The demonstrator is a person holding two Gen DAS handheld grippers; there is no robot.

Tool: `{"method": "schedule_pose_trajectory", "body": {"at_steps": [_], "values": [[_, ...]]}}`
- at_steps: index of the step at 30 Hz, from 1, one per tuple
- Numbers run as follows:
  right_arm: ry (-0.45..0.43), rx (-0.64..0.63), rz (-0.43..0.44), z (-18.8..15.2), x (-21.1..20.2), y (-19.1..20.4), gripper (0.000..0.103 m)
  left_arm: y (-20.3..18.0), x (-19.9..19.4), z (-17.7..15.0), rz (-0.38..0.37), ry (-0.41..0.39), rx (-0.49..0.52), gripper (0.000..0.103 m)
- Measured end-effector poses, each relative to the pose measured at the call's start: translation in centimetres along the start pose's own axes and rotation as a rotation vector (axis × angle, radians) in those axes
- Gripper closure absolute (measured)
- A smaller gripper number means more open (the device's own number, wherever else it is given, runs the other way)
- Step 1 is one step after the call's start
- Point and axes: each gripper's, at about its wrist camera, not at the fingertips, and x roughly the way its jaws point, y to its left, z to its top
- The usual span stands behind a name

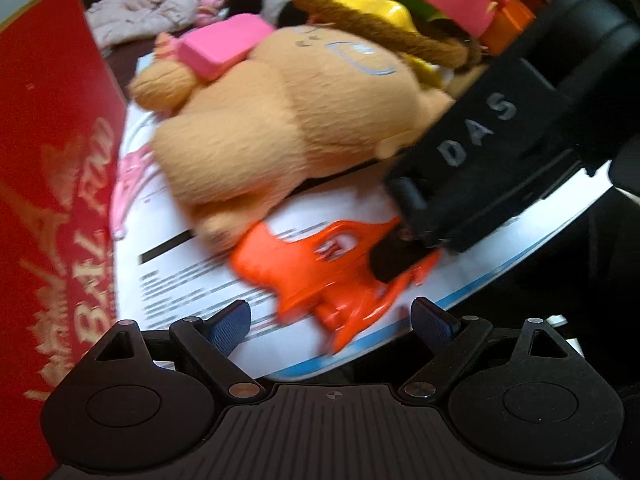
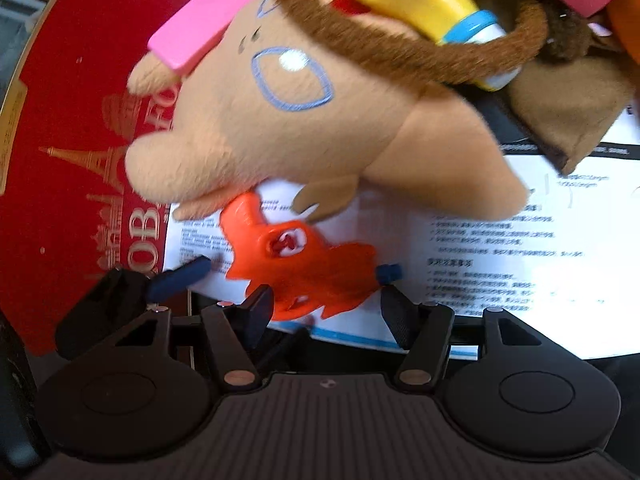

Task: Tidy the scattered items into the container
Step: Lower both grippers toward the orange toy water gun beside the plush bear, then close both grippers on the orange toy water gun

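One light, stiff, slick orange clip point(image 2: 296, 264) sits btwn your spread right claw point(image 2: 328, 314) pads w/o contact; pinch its solid middle, left claw point(image 1: 332, 324) also spread.

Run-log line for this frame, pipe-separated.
phase: pre-grasp | target: orange clip on printed sheet | right tool: open, straddling orange clip | left tool: open, empty

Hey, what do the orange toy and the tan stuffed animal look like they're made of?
Orange toy: looks like hard moulded plastic, glossy, with bright highlights and crisp cut-out holes. Tan stuffed animal: soft plush fabric, matte and fuzzy, with a short nap and a stitched blue eye outline. Blur leaves the finer texture unclear.
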Motion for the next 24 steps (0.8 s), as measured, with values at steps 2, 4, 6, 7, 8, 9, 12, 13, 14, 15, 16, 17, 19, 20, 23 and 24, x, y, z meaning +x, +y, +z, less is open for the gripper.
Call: {"method": "schedule_pose_trajectory", "body": {"at_steps": [2, 4, 6, 7, 8, 9, 12, 13, 14, 15, 16, 17, 19, 20, 23, 24], "values": [[-0.008, 0.014, -0.002, 0.1, -0.2, -0.4, 0.038, -0.8, 0.2, 0.5, -0.017, 0.004, 0.01, 0.012], [-0.017, 0.026, -0.003, 0.3, -0.5, -0.8, 0.038, -1.6, 0.2, 1.0, -0.038, -0.001, 0.023, 0.013], [-0.029, 0.037, -0.006, 0.5, -0.8, -1.2, 0.037, -2.3, 0.1, 1.4, -0.062, -0.009, 0.033, 0.013], [-0.037, 0.039, -0.011, 0.6, -1.0, -1.3, 0.037, -2.6, -0.1, 1.6, -0.068, -0.016, 0.041, 0.013], [-0.045, 0.04, -0.016, 0.7, -1.2, -1.5, 0.037, -2.9, -0.2, 1.9, -0.077, -0.024, 0.049, 0.013], [-0.052, 0.043, -0.014, 0.8, -1.3, -1.6, 0.037, -3.0, -0.4, 2.1, -0.089, -0.033, 0.055, 0.014], [-0.075, 0.055, -0.008, 1.0, -2.0, -2.1, 0.037, -3.0, -1.3, 2.5, -0.133, -0.068, 0.059, 0.014], [-0.084, 0.052, -0.015, 1.0, -2.1, -2.2, 0.037, -2.9, -1.5, 2.4, -0.125, -0.08, 0.063, 0.014], [-0.093, 0.048, -0.023, 1.0, -2.3, -2.3, 0.037, -2.6, -1.8, 2.4, -0.108, -0.09, 0.064, 0.014], [-0.099, 0.046, -0.029, 1.0, -2.5, -2.4, 0.037, -2.3, -2.0, 2.3, -0.096, -0.092, 0.059, 0.014], [-0.103, 0.048, -0.032, 1.0, -2.6, -2.6, 0.037, -1.8, -2.2, 2.2, -0.088, -0.092, 0.049, 0.014], [-0.105, 0.051, -0.032, 1.0, -2.6, -2.8, 0.037, -1.3, -2.4, 2.0, -0.078, -0.093, 0.036, 0.014], [-0.105, 0.055, -0.032, 0.9, -2.6, -3.1, 0.037, -0.4, -2.4, 1.8, -0.05, -0.093, 0.016, 0.013], [-0.103, 0.055, -0.033, 0.9, -2.6, -3.2, 0.037, -0.1, -2.3, 1.8, -0.034, -0.092, 0.012, 0.013], [-0.096, 0.052, -0.028, 0.8, -2.3, -3.0, 0.038, 0.8, -2.2, 2.0, -0.014, -0.088, 0.006, 0.013], [-0.094, 0.05, -0.025, 0.8, -2.2, -2.9, 0.039, 0.6, -2.1, 2.1, -0.017, -0.09, 0.017, 0.013]]}}
